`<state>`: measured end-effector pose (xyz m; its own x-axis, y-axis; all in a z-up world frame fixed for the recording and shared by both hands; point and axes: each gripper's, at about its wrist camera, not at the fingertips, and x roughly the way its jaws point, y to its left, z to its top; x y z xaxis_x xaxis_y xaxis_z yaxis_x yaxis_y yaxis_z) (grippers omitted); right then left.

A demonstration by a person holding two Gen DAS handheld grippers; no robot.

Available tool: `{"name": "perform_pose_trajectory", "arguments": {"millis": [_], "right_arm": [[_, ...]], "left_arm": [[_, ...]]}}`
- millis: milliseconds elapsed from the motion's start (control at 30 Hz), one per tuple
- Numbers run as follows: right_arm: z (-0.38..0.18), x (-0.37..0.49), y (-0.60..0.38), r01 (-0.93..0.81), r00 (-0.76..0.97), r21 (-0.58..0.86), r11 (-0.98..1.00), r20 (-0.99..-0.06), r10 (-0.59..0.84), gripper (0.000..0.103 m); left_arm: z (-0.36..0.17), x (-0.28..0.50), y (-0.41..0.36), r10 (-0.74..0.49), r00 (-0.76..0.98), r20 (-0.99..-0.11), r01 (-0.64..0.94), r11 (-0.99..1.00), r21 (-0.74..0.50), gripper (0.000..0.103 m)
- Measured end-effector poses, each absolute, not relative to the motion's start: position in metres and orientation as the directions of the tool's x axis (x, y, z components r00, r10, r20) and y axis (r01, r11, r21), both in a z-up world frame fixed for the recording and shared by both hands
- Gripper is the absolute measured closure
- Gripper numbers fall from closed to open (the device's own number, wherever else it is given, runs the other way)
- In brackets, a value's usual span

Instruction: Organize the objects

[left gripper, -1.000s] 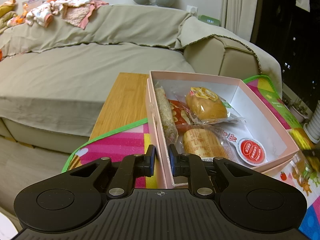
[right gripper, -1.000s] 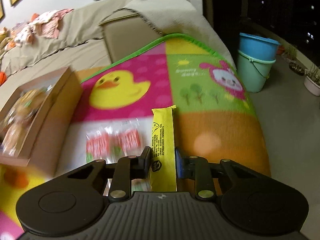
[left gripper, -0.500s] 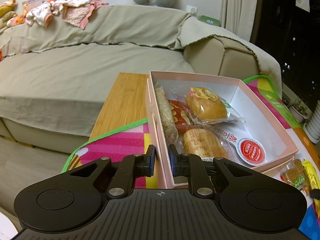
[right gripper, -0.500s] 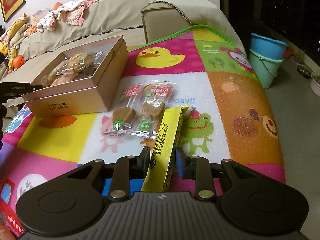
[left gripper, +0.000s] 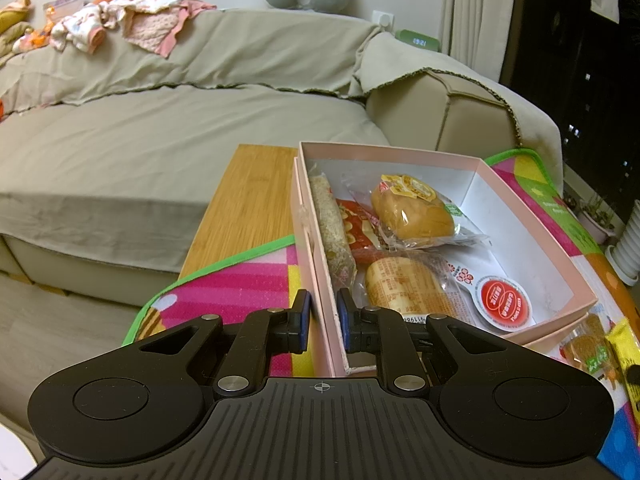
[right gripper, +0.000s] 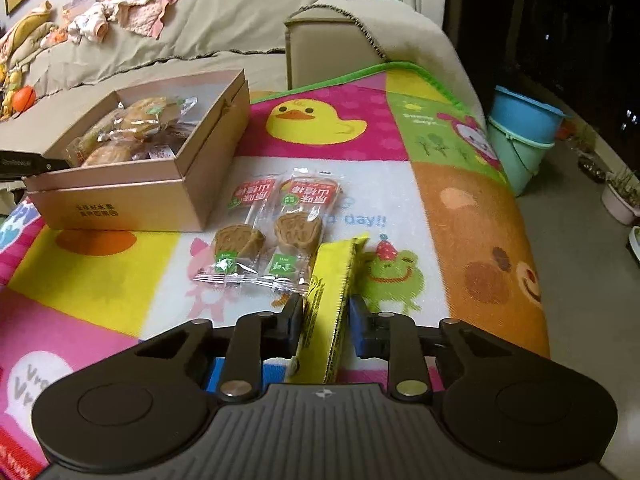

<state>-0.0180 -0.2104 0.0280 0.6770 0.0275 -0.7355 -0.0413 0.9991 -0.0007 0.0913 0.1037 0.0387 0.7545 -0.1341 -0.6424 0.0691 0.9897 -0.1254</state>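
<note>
The left gripper is clamped on the near left wall of the pink box, steadying it; wrapped buns lie just ahead inside it. The right gripper has just been closing on the yellow snack packet, which stands between its pads. Two wrapped cakes lie just ahead-left on the play mat. Next, likely, the packet is carried left into the box. Mat print reads "day!!"; wrapper text is unreadable.
</note>
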Motion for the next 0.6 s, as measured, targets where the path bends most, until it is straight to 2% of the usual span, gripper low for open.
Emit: {"name": "perform_pose_trajectory", "arguments": {"millis": [67,133,300,400,467,533,600], "right_arm": [[0.039,-0.025,-0.213,-0.038,0.683,0.033,0.999,-0.729,0.05,0.084],[0.051,-0.031,-0.214,-0.046,0.693,0.062,0.997,-0.716,0.077,0.094],[0.08,-0.044,-0.203,-0.105,0.741,0.029,0.994,-0.665,0.097,0.094],[0.077,-0.041,-0.199,-0.093,0.734,-0.002,0.996,-0.676,0.067,0.092],[0.071,-0.038,-0.199,-0.087,0.714,0.02,0.996,-0.696,0.077,0.089],[0.063,-0.037,-0.194,-0.095,0.708,0.03,0.995,-0.701,0.089,0.075],[0.056,-0.034,-0.188,-0.108,0.706,0.037,0.993,-0.7,0.103,0.066]], "left_arm": [[0.039,0.092,0.103,-0.133,0.754,-0.643,0.068,0.99,-0.125,0.086],[0.039,0.091,0.104,-0.131,0.754,-0.643,0.065,0.99,-0.125,0.086],[0.039,0.091,0.104,-0.131,0.754,-0.644,0.062,0.99,-0.128,0.086],[0.039,0.091,0.103,-0.131,0.754,-0.644,0.063,0.99,-0.126,0.086],[0.039,0.091,0.104,-0.132,0.755,-0.643,0.065,0.99,-0.128,0.086],[0.039,0.091,0.105,-0.132,0.754,-0.643,0.065,0.99,-0.127,0.086],[0.038,0.091,0.104,-0.133,0.754,-0.643,0.065,0.99,-0.128,0.086]]}}
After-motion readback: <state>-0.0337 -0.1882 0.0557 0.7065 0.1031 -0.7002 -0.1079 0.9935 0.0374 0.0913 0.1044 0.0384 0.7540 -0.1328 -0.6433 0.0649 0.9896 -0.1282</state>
